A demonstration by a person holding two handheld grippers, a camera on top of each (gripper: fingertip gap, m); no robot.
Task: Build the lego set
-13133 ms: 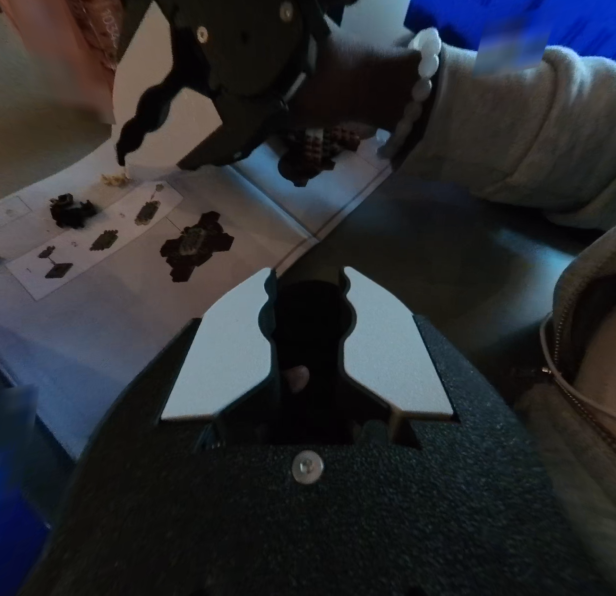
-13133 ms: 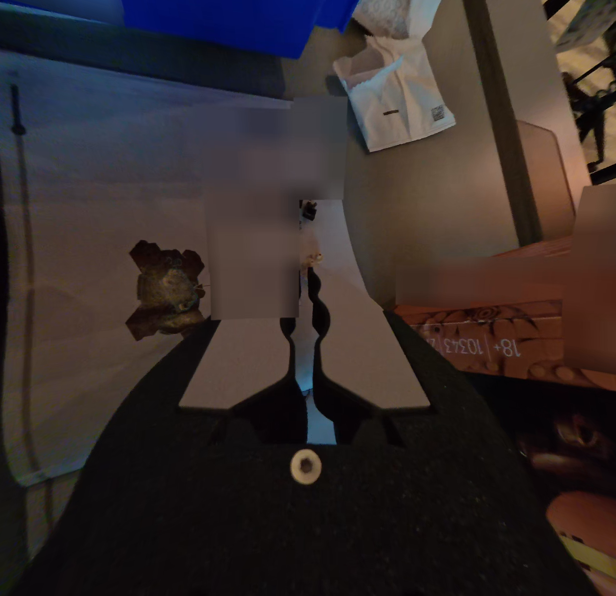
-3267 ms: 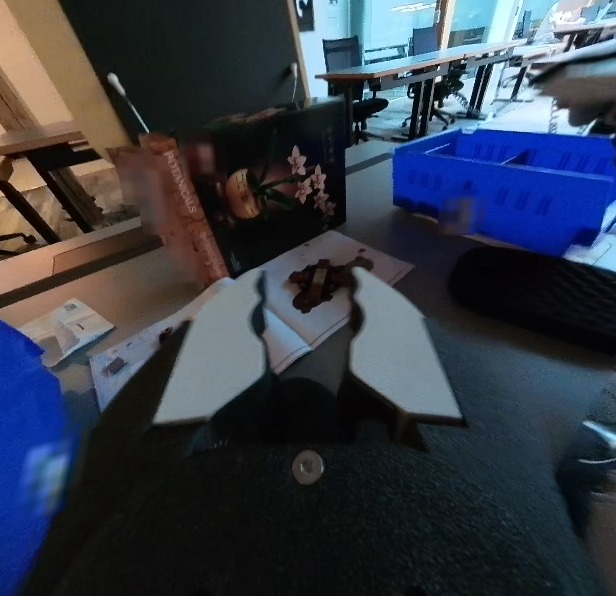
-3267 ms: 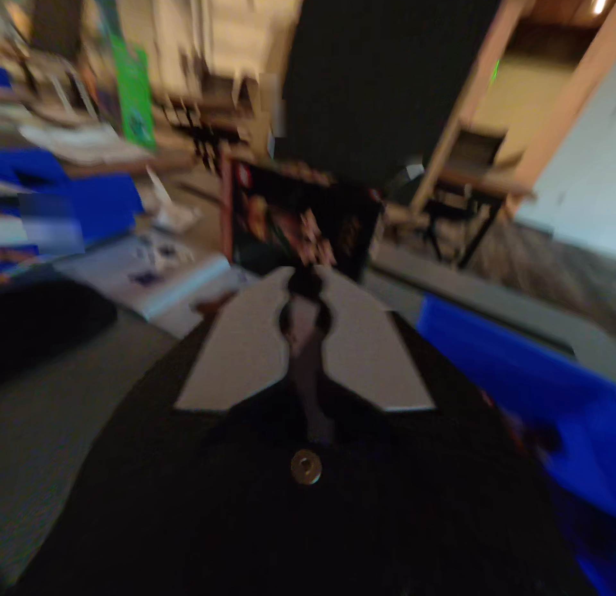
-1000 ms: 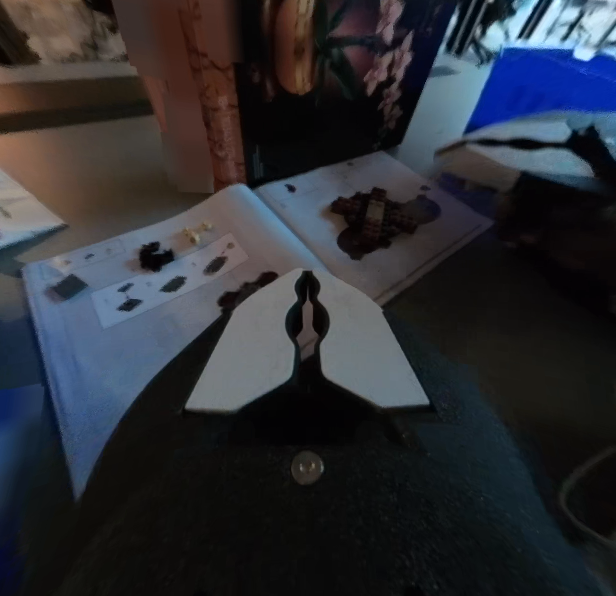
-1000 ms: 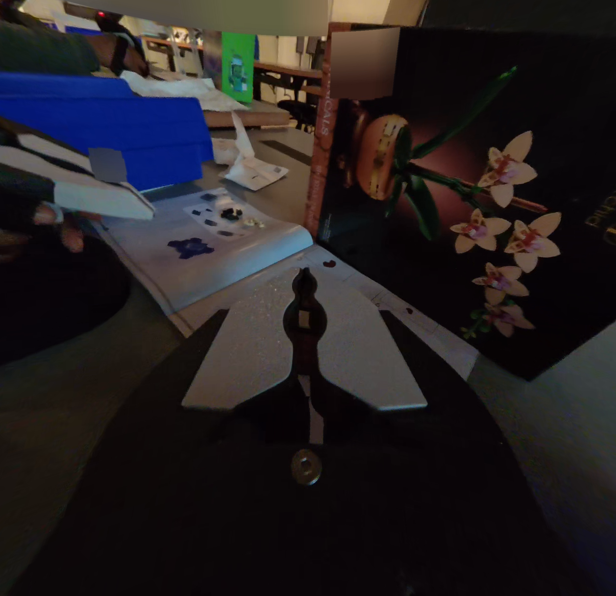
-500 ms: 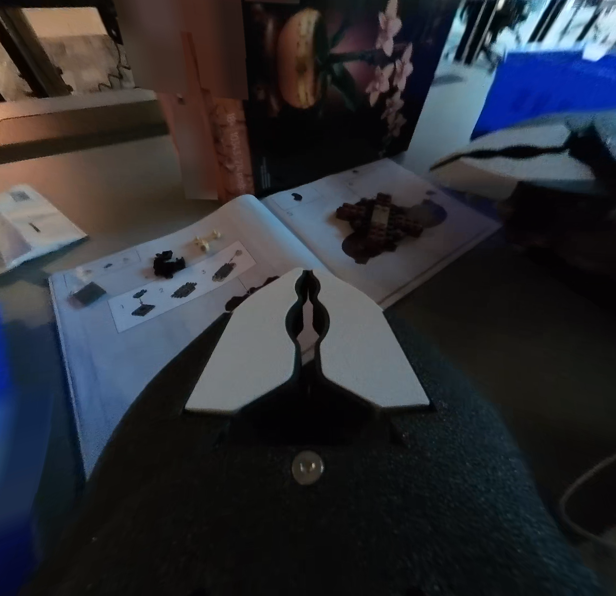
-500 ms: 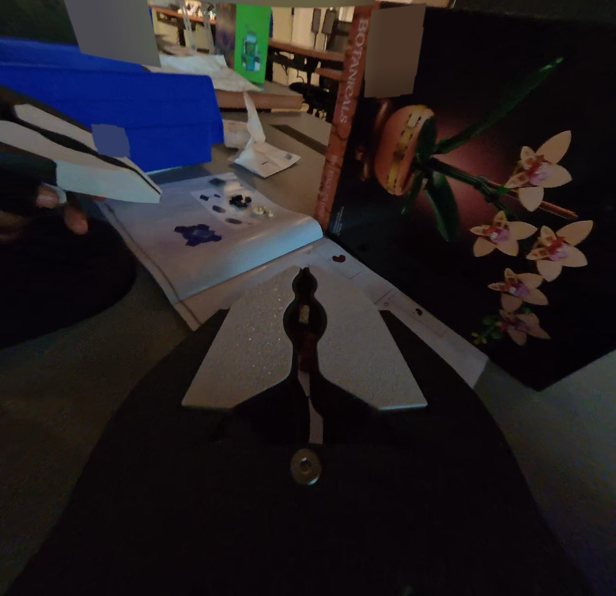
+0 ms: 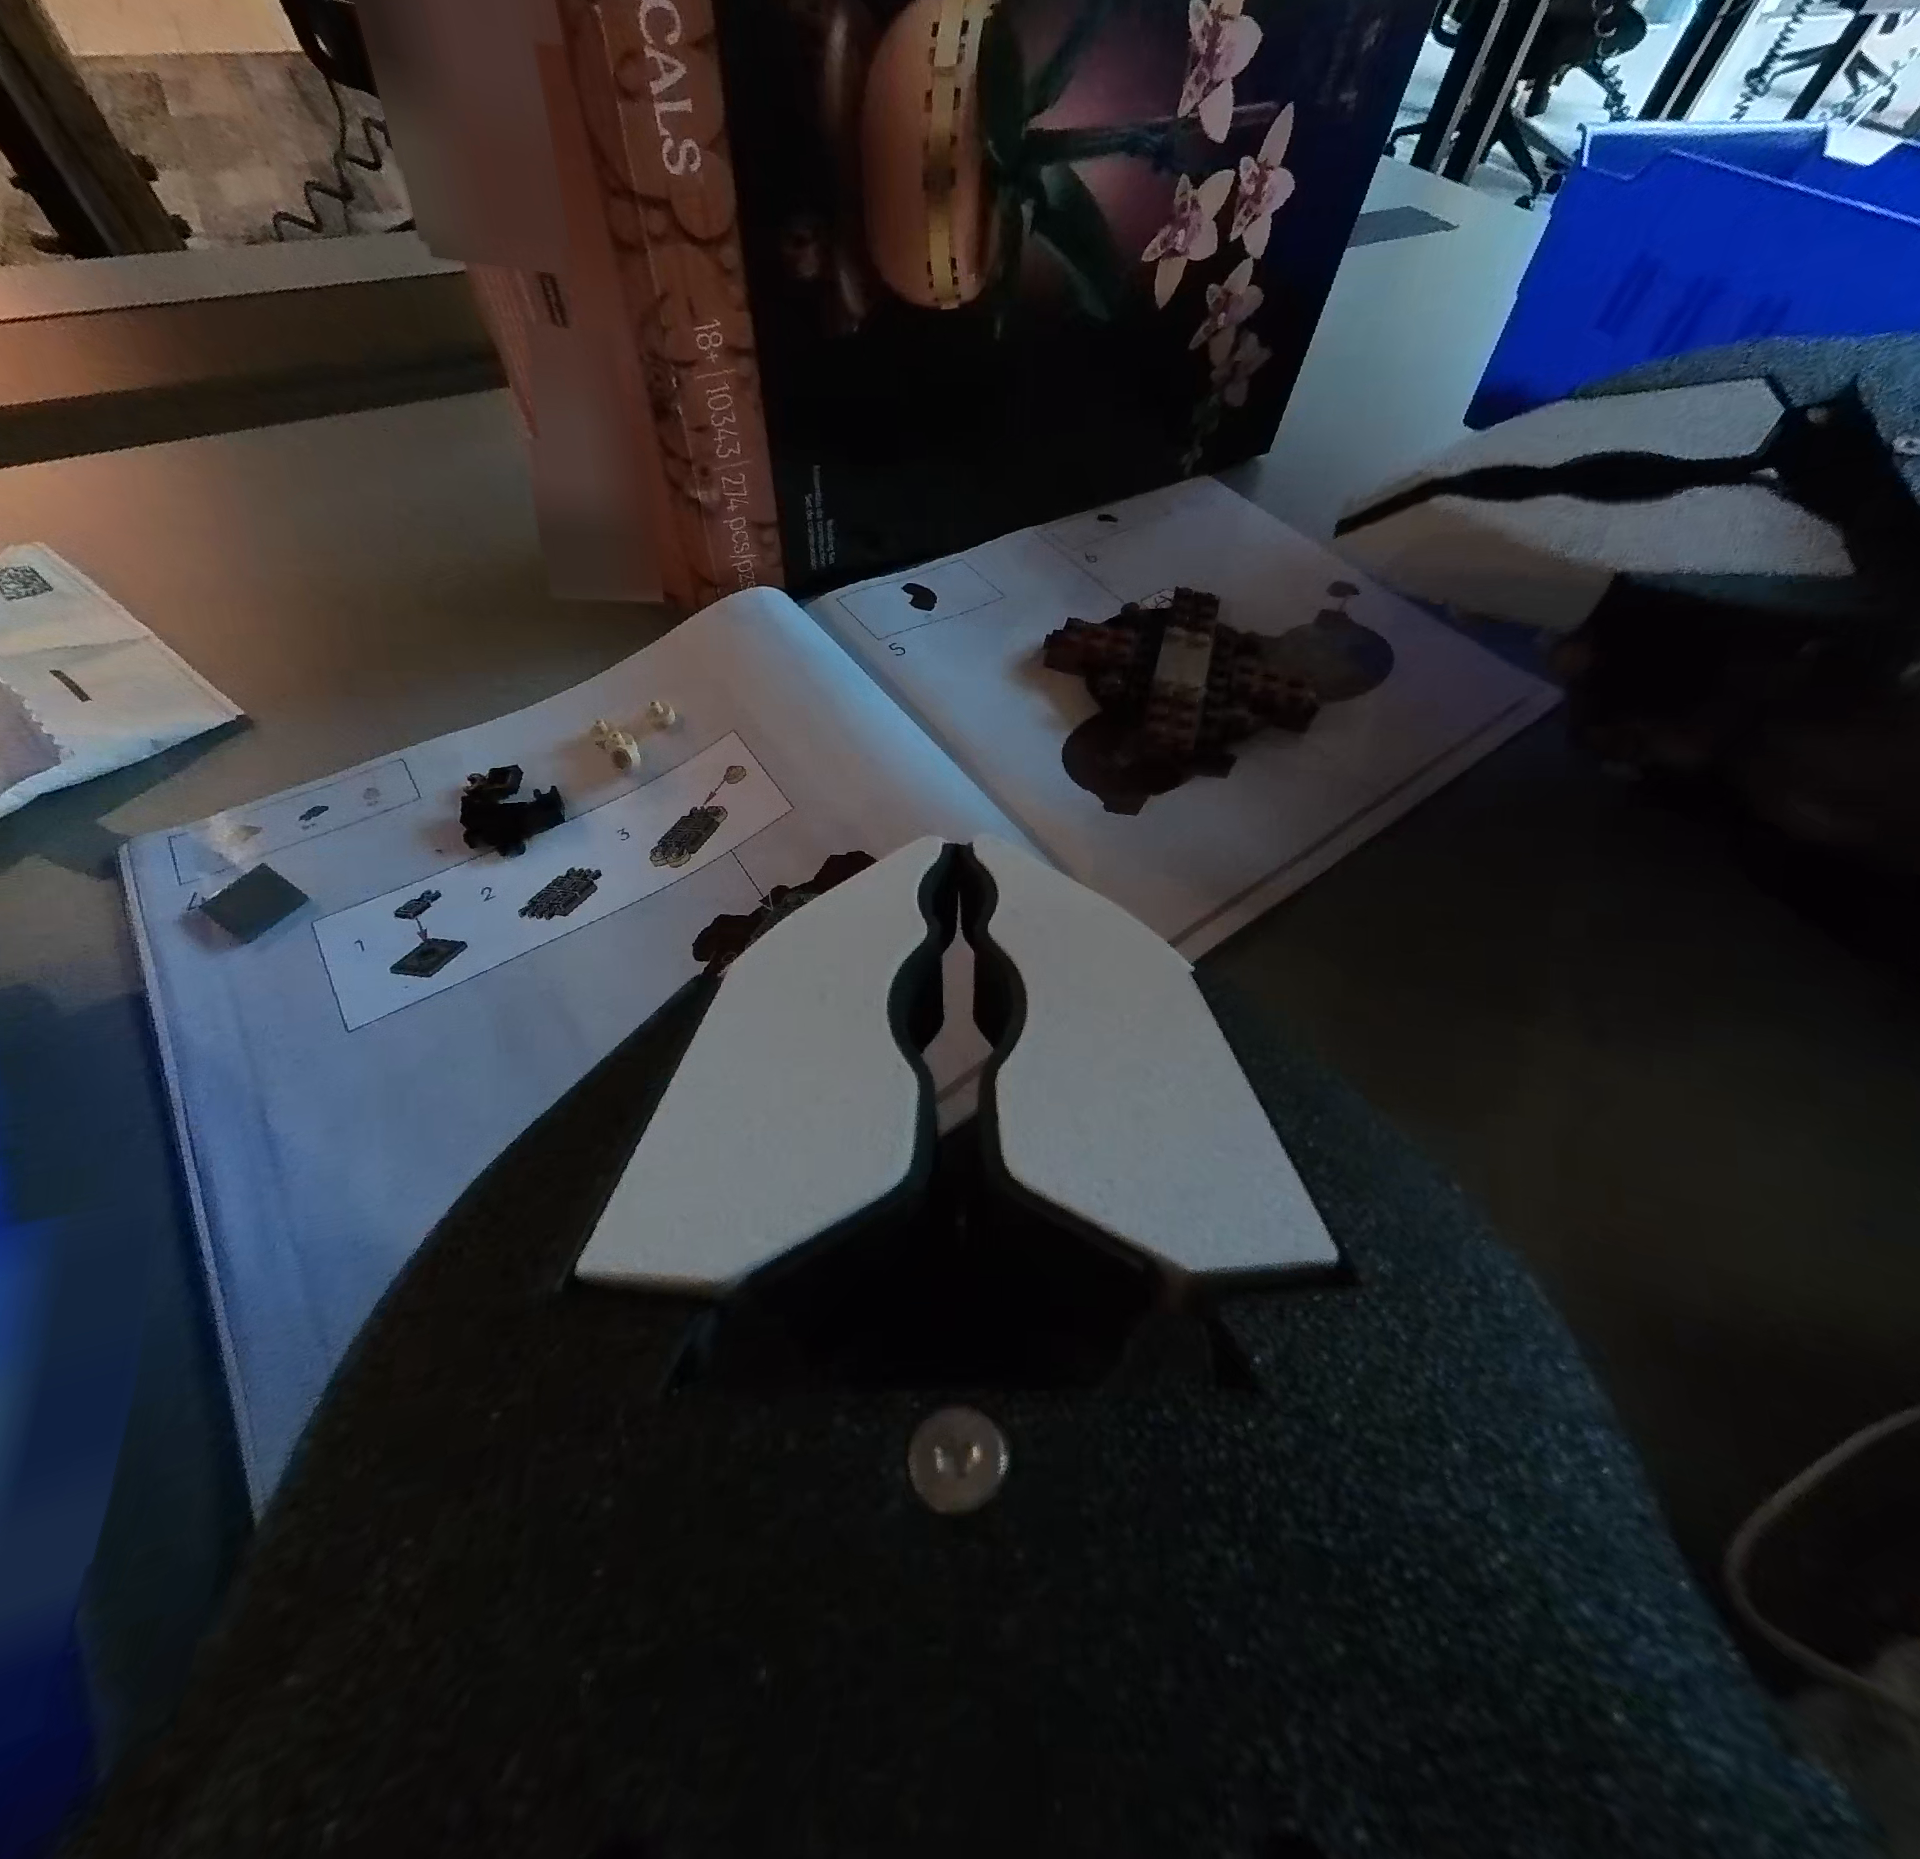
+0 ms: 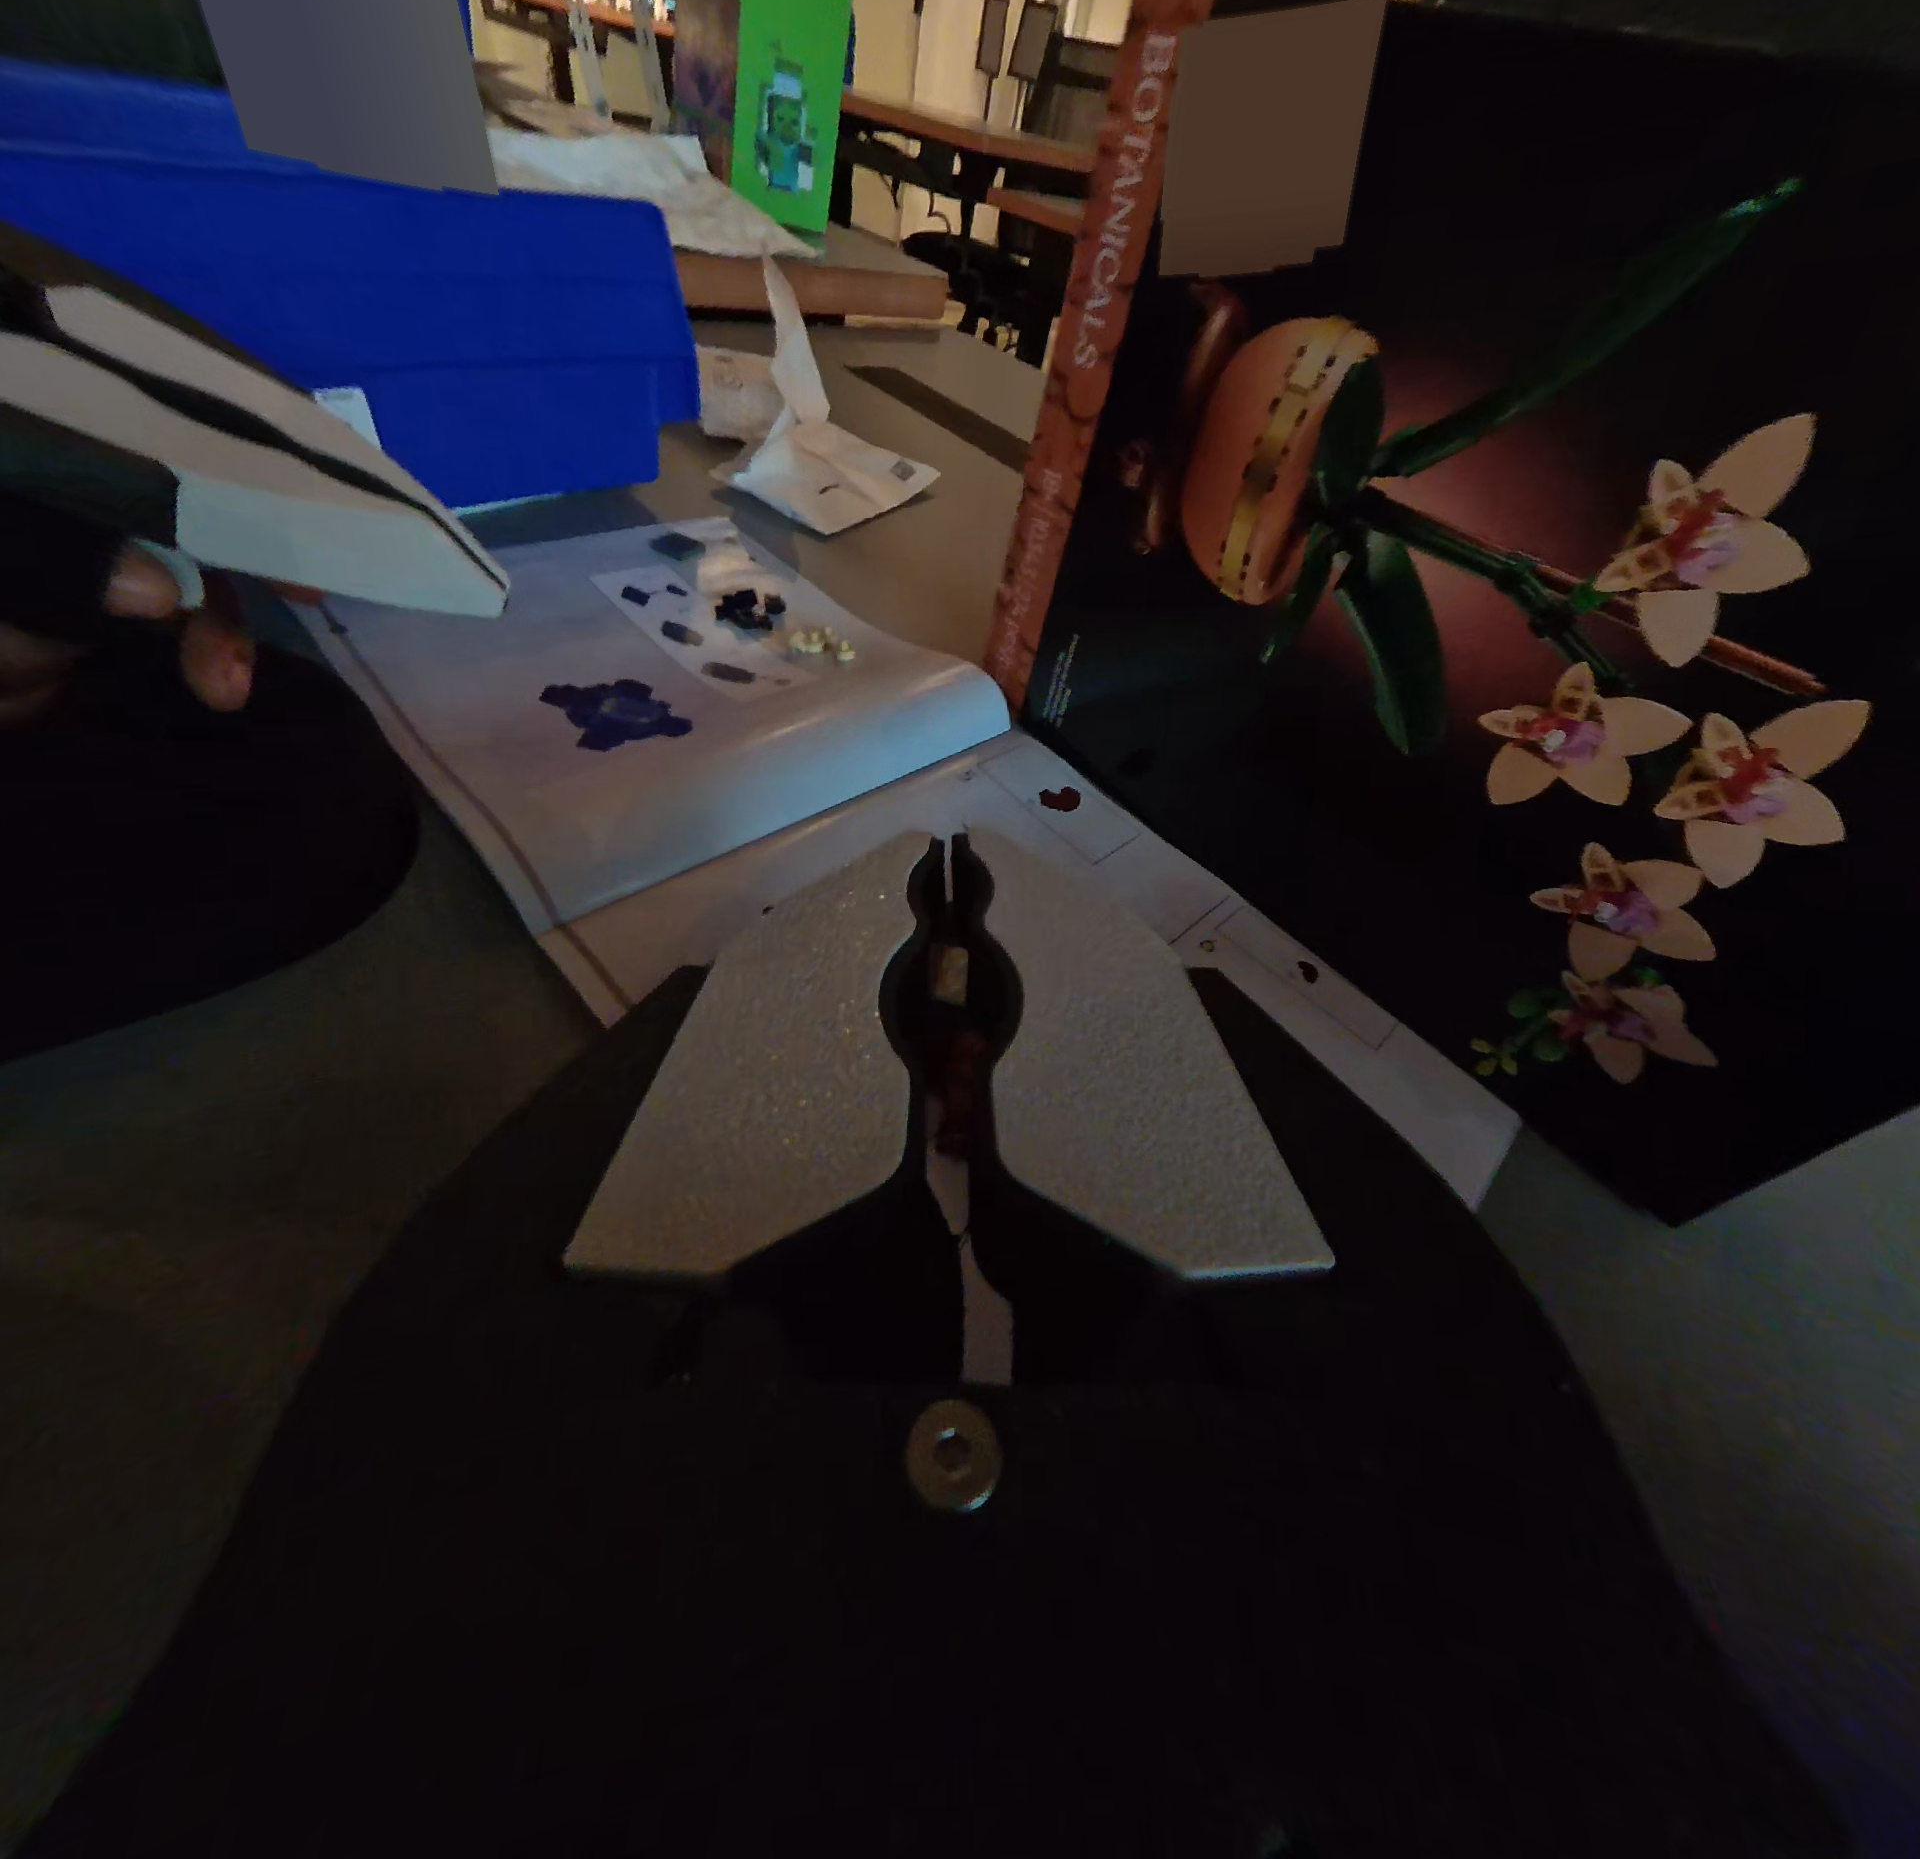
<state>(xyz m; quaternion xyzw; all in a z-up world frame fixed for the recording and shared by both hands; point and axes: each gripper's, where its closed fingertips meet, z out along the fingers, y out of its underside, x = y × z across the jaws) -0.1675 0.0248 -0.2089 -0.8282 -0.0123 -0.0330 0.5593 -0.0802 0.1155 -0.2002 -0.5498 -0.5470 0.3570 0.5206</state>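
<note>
Broadly, a grey worktop [image 9: 312, 521] carries everything, and the biggest thing on it is an upright dark box [image 9: 1039, 251] printed with an orchid picture, standing just behind an open instruction booklet [image 9: 416, 1061]. A blue bin [image 10: 364, 292] sits farther back on the left of the right wrist view, with a torn white paper bag [image 10: 831, 469] near it. On the booklet's right page lies a brown brick assembly [image 9: 1179, 677] with a pale strip across its top. On the left page lie a clump of black pieces [image 9: 506, 810], a few small cream studs [image 9: 629, 737] and a flat dark tile [image 9: 252, 900].

The left gripper [image 9: 957, 853] hovers over the booklet's middle fold, its white fingers [image 9: 790, 1082] pressed together at the tips on nothing. The right gripper [image 10: 951, 848] hangs above the right page, over the brick assembly, fingers likewise closed; through their gap a pale and reddish bit shows, probably that assembly beneath, though the dim light leaves it unsure.
</note>
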